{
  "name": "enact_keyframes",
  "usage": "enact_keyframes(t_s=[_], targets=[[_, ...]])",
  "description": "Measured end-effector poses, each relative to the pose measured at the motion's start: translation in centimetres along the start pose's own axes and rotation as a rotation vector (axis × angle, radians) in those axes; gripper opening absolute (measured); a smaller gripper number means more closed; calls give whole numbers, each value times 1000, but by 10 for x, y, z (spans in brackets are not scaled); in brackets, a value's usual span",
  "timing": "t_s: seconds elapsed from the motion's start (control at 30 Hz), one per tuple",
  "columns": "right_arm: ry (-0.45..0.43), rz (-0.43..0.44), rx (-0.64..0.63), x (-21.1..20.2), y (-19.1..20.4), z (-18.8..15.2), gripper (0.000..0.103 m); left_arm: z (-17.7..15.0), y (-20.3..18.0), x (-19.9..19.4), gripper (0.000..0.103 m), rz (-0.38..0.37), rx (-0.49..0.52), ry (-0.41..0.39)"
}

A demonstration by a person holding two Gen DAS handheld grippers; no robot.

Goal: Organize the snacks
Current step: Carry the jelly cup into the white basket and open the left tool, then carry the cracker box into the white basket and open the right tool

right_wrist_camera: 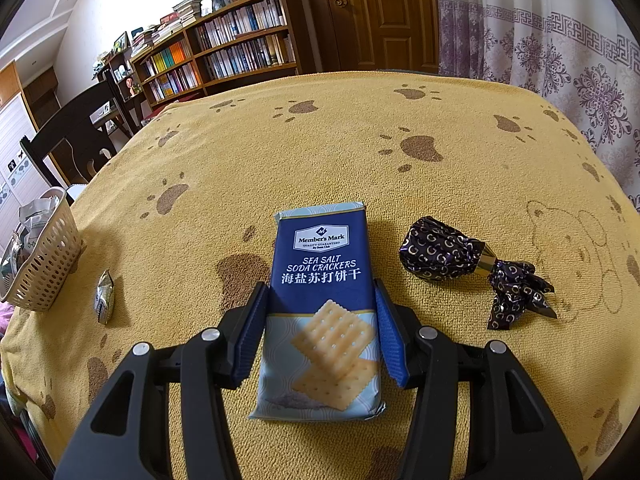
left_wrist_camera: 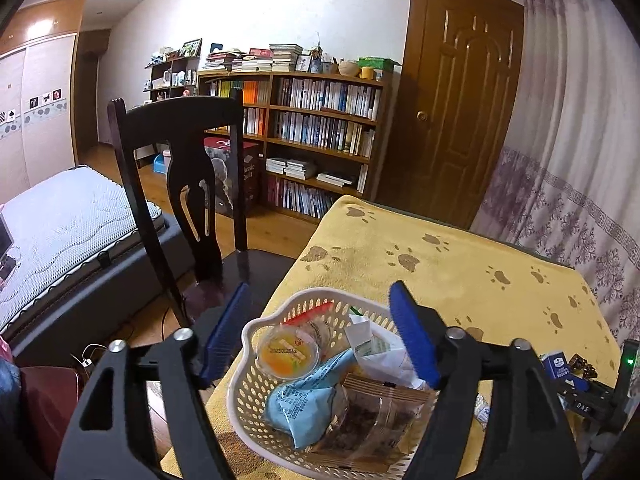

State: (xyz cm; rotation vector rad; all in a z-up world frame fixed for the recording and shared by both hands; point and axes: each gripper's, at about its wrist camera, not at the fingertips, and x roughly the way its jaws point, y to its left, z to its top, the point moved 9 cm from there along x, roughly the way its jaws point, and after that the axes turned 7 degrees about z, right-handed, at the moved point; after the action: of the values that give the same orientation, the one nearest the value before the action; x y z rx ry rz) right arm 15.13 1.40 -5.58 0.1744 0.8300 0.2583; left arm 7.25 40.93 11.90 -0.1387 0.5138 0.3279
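A white perforated basket (left_wrist_camera: 256, 396) sits at the near left corner of the yellow paw-print cloth (left_wrist_camera: 440, 272). It holds an orange jelly cup (left_wrist_camera: 289, 354), a light blue packet (left_wrist_camera: 308, 404), a brown biscuit packet (left_wrist_camera: 372, 420) and a white-green packet (left_wrist_camera: 380, 350). My left gripper (left_wrist_camera: 318, 292) hovers open above the basket, holding nothing. A blue soda cracker packet (right_wrist_camera: 320, 280) lies flat on the cloth, and my right gripper (right_wrist_camera: 318, 290) presses both its long sides. A purple foil-wrapped sweet (right_wrist_camera: 444, 256) lies to its right. A small silver candy (right_wrist_camera: 105, 298) lies near the basket (right_wrist_camera: 48, 252).
A dark wooden chair (left_wrist_camera: 180, 184) stands against the table's left side. Behind it are a bed (left_wrist_camera: 60, 232), a bookshelf (left_wrist_camera: 312, 128) and a wooden door (left_wrist_camera: 452, 112). A patterned curtain (right_wrist_camera: 560, 52) hangs past the far right table edge.
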Motion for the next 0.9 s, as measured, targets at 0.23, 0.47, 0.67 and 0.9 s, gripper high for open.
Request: enact_keyframes(t_s=[0.23, 0.47, 0.67, 0.9], targets=[[1, -2, 0, 0, 0, 0, 52, 0, -7, -4, 95, -3, 8, -10], [26, -69, -53, 2, 7, -1, 55, 2, -9, -11, 97, -19, 5, -21], [37, -135, -107, 6, 15, 1, 50, 5, -4, -17, 97, -32, -12, -30], [15, 9, -6, -4, 35, 8, 50, 13, 10, -20, 97, -37, -48, -37]])
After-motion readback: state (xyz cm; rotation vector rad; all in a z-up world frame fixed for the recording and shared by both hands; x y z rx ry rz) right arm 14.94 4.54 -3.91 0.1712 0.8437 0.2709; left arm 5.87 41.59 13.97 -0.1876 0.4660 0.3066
